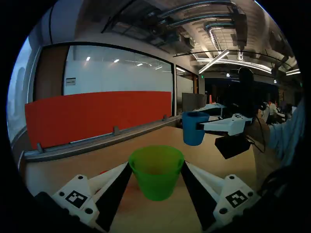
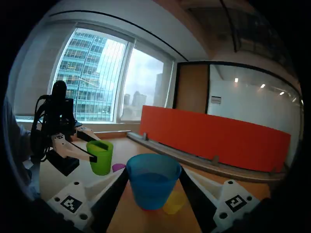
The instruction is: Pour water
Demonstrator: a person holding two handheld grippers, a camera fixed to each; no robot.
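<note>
We have the left gripper (image 1: 156, 173) clamped on the green cup (image 1: 157, 186), bottom centre of the left gripper view. The right gripper (image 2: 153, 180) squeezes the blue cup (image 2: 152, 194), bottom centre of its own view, upright above the table (image 1: 116, 155). The two cups sit apart. The danger: if we tip the blue cup before the rims meet, water lands on the table or on the yellow cup (image 2: 173, 202) underneath. Both grips press on sloping walls, so a cup may slide as it tilts.
</note>
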